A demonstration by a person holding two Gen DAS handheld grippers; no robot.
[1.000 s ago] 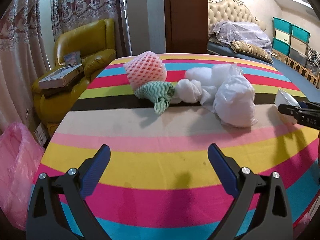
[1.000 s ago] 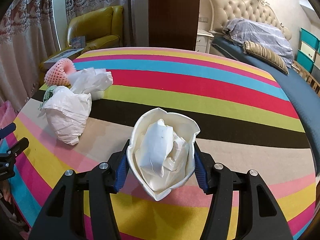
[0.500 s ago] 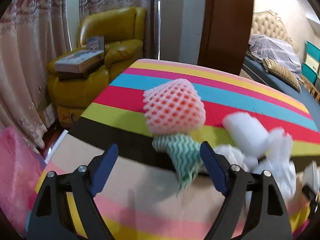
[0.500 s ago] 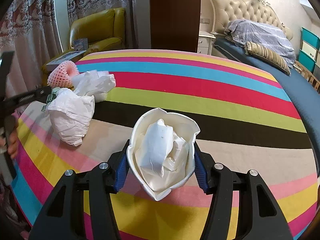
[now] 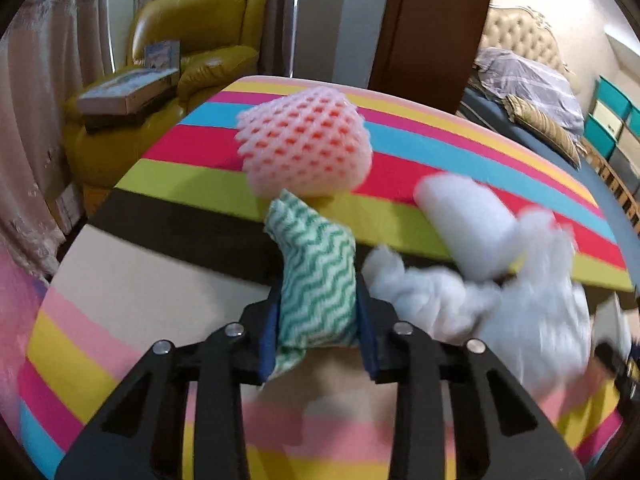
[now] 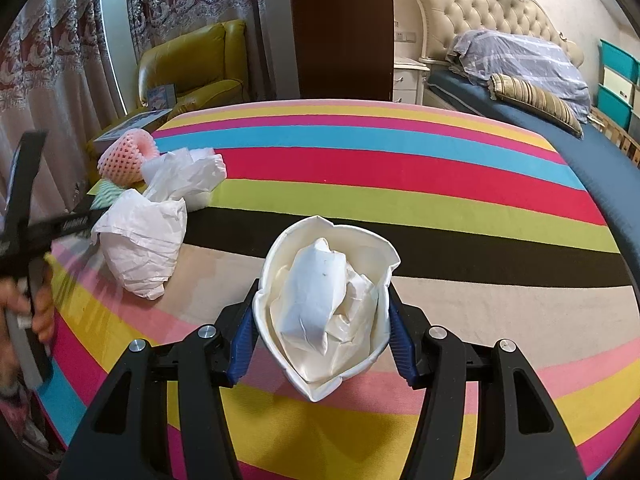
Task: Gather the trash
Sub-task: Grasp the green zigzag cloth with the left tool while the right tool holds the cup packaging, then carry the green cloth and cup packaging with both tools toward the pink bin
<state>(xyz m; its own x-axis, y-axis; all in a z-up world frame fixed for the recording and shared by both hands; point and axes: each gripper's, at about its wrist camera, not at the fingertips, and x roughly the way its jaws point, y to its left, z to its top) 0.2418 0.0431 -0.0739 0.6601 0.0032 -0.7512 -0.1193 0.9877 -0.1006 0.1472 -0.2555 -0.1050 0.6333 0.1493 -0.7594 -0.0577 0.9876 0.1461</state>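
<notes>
Trash pickup is mid-grasp: the left claw (image 5: 318, 326) clenches the green zigzag cloth (image 5: 316, 280), the right claw (image 6: 318, 330) grips a paper-stuffed cup (image 6: 326, 308); next, probably lifting the cloth off the striped worktop (image 5: 152, 280).

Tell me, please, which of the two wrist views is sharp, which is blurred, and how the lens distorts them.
Left wrist view: motion-blurred, worst on the white crumpled paper at right, while the left tool and the green zigzag cloth in it stay fairly crisp. Right wrist view: sharp throughout, apart from the smeared hand at the left edge. Both views: fisheye bows the striped tabletop, with dark corners.
</notes>
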